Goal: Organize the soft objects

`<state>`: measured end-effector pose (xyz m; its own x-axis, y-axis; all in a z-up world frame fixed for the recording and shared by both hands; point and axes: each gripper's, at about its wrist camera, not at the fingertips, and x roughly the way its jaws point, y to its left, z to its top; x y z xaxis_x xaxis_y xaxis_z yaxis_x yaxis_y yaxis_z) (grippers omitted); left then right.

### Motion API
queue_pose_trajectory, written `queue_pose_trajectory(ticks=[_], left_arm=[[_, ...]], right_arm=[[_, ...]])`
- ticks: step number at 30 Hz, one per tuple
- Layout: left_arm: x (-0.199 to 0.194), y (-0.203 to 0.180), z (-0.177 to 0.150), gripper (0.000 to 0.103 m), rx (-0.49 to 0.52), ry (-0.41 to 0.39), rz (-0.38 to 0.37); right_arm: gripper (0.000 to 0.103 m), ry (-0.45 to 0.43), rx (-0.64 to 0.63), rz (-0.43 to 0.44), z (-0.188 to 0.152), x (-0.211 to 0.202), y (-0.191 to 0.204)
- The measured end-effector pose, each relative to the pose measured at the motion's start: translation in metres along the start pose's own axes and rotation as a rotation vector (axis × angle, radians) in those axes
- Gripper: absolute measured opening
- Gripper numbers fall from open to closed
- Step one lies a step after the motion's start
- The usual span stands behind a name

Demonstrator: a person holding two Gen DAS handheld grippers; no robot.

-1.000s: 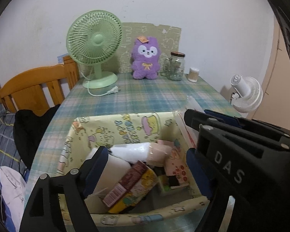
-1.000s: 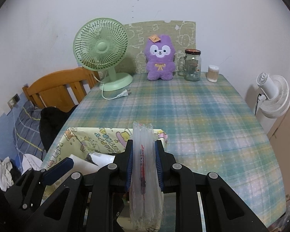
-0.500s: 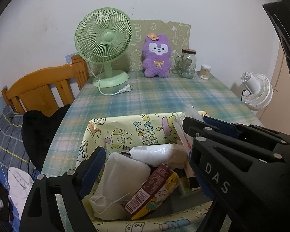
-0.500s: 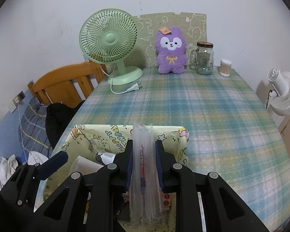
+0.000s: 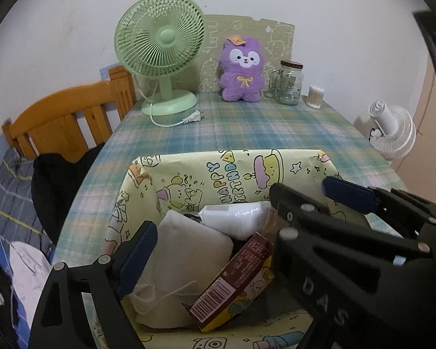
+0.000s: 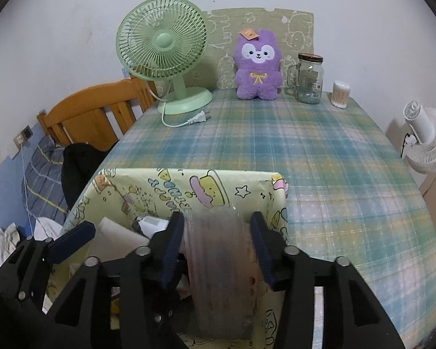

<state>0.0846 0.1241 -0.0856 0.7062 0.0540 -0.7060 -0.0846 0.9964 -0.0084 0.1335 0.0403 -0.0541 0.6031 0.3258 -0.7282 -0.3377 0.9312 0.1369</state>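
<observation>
From my left claw's camera, my left claw (image 5: 209, 232) is wide apart and holds nothing. It hangs over the yellow cartoon box (image 5: 189, 174), which sits at the near end of the plaid tablecloth (image 5: 261, 128). Inside the box I see a white cloth pouch (image 5: 186, 253), a white wrapped roll (image 5: 235, 218) lying just behind it, and a brown snack box (image 5: 232, 282) leaning tilted against the pouch. My right claw (image 5: 346, 192) pokes in from the right, over the right side of the box. Far back by the wall sit a green fan (image 5: 160, 37), a purple plush toy (image 5: 242, 69), a glass jar (image 5: 289, 83) and a small tub of cotton swabs (image 5: 315, 96).

From my right claw's camera, my right claw (image 6: 218, 229) has its fingers spread apart. A clear plastic packet (image 6: 221, 264) sits between them, blurry, above the right end of the yellow cartoon box (image 6: 148, 192). I cannot tell if the fingers touch it. My left claw (image 6: 72, 237) shows low on the left. A white fan (image 6: 427, 142) stands off the table to the right.
</observation>
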Motion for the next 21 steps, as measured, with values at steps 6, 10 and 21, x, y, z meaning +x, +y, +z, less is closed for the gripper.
queue_pose_trajectory(ticks=[6, 10, 21], left_arm=[[-0.005, 0.003, 0.001, 0.092, -0.016, -0.012, -0.008], [-0.009, 0.001, 0.003, 0.092, -0.011, -0.027, -0.007], [-0.024, -0.012, 0.008, 0.095, -0.007, -0.063, -0.001]], right_arm=[[0.073, -0.025, -0.021, -0.014, -0.002, -0.008, 0.004], [0.079, -0.053, -0.018, -0.029, -0.002, -0.016, 0.004], [0.087, -0.099, -0.005, -0.049, -0.001, -0.041, -0.006]])
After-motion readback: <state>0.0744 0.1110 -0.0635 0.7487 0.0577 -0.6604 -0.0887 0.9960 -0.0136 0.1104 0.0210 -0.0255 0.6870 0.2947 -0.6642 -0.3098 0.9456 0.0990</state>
